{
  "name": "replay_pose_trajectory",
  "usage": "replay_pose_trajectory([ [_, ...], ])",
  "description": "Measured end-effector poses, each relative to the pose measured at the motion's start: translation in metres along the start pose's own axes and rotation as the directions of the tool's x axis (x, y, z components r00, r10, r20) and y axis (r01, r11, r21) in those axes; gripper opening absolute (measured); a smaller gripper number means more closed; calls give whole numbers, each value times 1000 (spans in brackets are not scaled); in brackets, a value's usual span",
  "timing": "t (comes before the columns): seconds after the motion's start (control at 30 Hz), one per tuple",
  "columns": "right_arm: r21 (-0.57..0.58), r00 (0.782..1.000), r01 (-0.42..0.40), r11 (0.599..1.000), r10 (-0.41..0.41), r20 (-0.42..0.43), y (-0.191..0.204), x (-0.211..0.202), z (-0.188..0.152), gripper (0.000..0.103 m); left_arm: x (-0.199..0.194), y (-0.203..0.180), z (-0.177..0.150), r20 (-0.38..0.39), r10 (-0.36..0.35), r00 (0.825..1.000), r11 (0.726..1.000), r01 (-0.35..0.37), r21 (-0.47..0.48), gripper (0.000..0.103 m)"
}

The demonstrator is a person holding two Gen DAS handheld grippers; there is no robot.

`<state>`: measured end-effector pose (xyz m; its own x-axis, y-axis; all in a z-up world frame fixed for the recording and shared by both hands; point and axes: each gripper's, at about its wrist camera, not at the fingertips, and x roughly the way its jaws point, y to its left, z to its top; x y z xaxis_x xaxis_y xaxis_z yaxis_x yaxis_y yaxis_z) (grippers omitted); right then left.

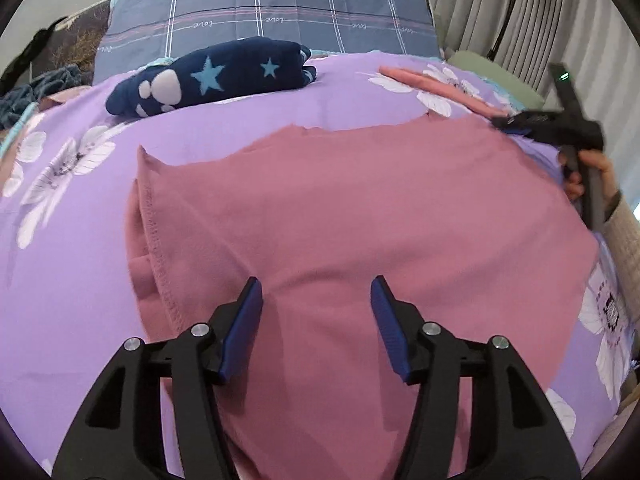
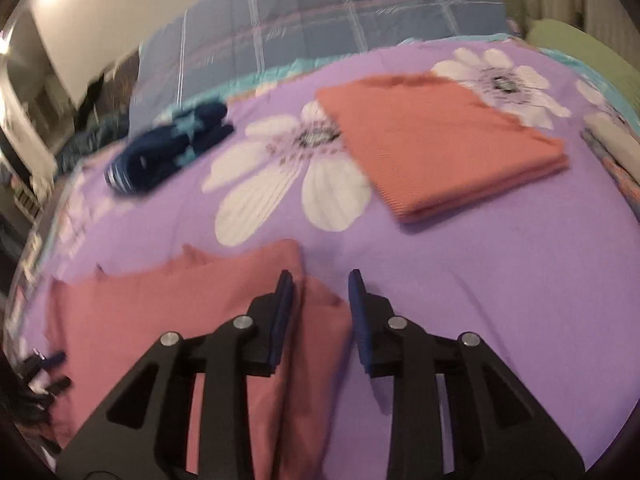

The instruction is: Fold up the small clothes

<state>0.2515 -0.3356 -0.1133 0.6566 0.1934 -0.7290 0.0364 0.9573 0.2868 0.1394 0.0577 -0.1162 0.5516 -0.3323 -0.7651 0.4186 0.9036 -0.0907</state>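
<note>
A pink garment (image 1: 340, 216) lies spread flat on the purple flowered bedspread (image 1: 72, 240), its stitched hem folded over at the left. My left gripper (image 1: 316, 292) is open above its near part, holding nothing. My right gripper (image 2: 320, 280) is open over the garment's right corner (image 2: 316, 300), empty. It also shows in the left wrist view (image 1: 520, 120) at the garment's far right edge. The garment shows in the right wrist view (image 2: 160, 320) at lower left.
A folded orange garment (image 2: 440, 144) lies at the far right of the bed. A folded navy garment with stars and paw prints (image 1: 216, 76) lies at the back left. A blue plaid pillow (image 1: 272, 8) lies behind. Curtains (image 1: 480, 0) hang at the right.
</note>
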Motion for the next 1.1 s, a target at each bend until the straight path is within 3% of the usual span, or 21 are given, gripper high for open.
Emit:
replay_pose_trajectory([
  [0.07,-3,999,-25,1000,25,21,-7,-26,-6,28,-13,-10,0,19,-26,999,1000,26,3,58],
  [0.2,-35,996,-87,996,86,-16,-20,-57,-28,20,-31,-51,2,58,-146,988,989,143,46,58],
  [0.4,-46,993,-97,994,93,-73,-39,-80,-59,16,-24,-176,0,11,-369,929,908,358,216,57],
  [0.6,-40,987,-147,988,145,-64,-51,-94,-74,17,5,-276,-5,-29,-358,933,865,344,366,57],
  [0.7,-45,985,-166,985,164,-58,-56,-99,-77,17,20,-299,-5,-22,-271,962,867,254,428,57],
  [0.77,-38,979,-198,980,195,-62,-59,-98,-75,23,31,-304,-3,-39,-233,972,873,227,432,56],
  [0.8,-27,975,-214,976,212,-63,-60,-96,-72,27,36,-303,-2,-56,-226,973,877,228,424,54],
  [0.83,-16,971,-229,973,227,-68,-61,-93,-68,28,37,-304,0,-65,-227,972,878,233,418,42],
  [0.9,-11,965,-250,968,248,-84,-60,-83,-58,28,40,-300,1,-84,-243,966,881,256,399,30],
  [0.97,-4,961,-258,966,257,-99,-59,-68,-45,28,39,-296,5,-101,-272,957,881,290,374,7],
  [1.07,46,939,-312,949,315,-140,-55,-38,-26,32,41,-289,9,-122,-322,939,879,344,329,5],
  [1.1,63,931,-326,943,332,-152,-54,-29,-22,41,41,-288,10,-125,-334,934,877,357,321,5],
])
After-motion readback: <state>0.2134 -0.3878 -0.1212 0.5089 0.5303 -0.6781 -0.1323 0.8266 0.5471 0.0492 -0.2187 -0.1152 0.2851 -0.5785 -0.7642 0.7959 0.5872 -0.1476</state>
